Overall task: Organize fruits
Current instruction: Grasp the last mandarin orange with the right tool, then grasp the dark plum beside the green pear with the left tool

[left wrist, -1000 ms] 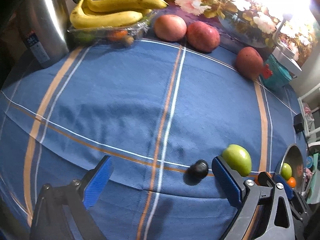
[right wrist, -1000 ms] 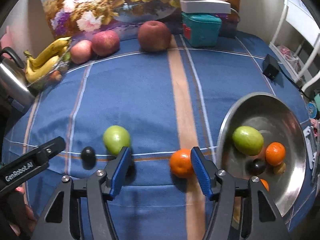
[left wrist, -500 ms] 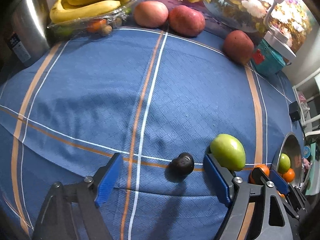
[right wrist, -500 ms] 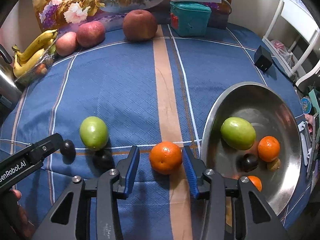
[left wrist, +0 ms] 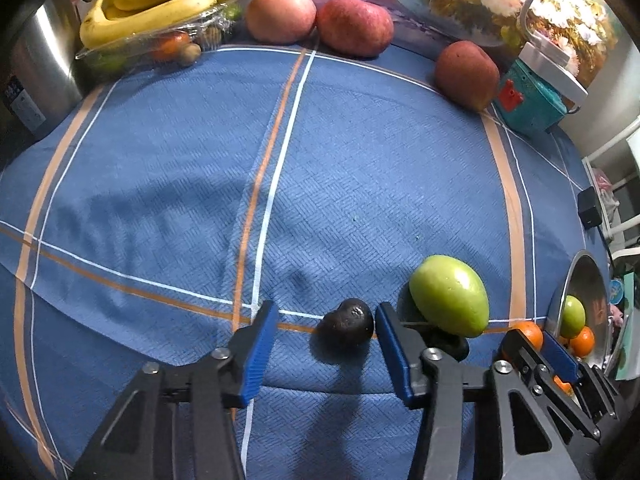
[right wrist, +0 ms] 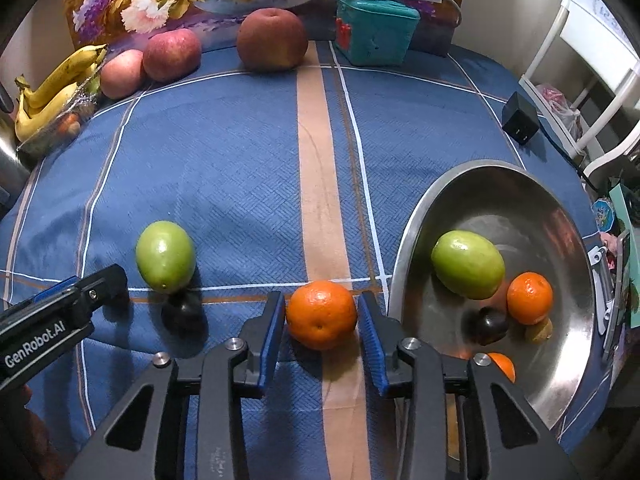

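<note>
My left gripper (left wrist: 325, 336) is open around a small dark fruit (left wrist: 347, 323) on the blue cloth; the fruit sits close to the right finger. A green fruit (left wrist: 449, 295) lies just right of it, with a second dark fruit (right wrist: 182, 309) beside it. My right gripper (right wrist: 322, 326) is open with its pads either side of an orange (right wrist: 321, 314), close to it. The steel bowl (right wrist: 412, 216) at the right holds a green fruit (right wrist: 467, 264), oranges and a dark fruit.
Three red apples (right wrist: 271, 39) and bananas (left wrist: 160, 4) on a wrapped tray line the far edge. A kettle (left wrist: 36, 68) stands far left. A teal box (right wrist: 372, 30) and a black charger (right wrist: 520, 118) lie far right.
Both grippers have moved forward and narrowed. The left now brackets the dark fruit; the right now brackets the orange, which earlier sat by its right finger.
</note>
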The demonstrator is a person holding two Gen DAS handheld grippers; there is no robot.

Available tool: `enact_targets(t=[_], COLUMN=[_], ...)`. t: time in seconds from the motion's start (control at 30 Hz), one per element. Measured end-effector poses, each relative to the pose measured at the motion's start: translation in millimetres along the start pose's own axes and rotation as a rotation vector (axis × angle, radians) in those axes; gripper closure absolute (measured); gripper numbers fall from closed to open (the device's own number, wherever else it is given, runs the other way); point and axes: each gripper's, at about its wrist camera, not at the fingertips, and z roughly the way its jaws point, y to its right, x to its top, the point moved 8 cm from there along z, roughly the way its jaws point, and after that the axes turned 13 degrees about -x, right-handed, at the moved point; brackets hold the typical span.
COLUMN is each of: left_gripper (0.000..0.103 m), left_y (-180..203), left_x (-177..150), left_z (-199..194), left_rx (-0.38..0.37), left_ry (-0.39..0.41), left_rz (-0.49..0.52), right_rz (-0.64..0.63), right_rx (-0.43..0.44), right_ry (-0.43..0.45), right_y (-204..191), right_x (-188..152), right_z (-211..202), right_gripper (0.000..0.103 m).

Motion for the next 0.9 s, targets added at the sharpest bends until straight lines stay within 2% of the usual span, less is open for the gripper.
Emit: enact_targets(t=[0.27,0.4,0.9], left_gripper=[0.064,0.075,0.077], left_y=[5.0,8.6,10.3], left_x=[-2.0,-2.4,-1.6], left_z=[0.7,-0.6,-6.9], left_rx=[-0.025,-0.044,-0.043], left_ry=[0.003,0.004,0.018], left_rz=[-0.005,-0.001,0.001], right_rz=[-0.002,-0.002,0.006], right_rx=[-0.004,-0.005,-0.009], right_ry=[0.001,0.001,0.005], right_y=[-1.5,-2.0,-2.6], right_x=[-0.7,-0.8,-0.2], right_z=[-0.6,-0.6,-0.7], right_gripper=[0.064,0.064,0.065])
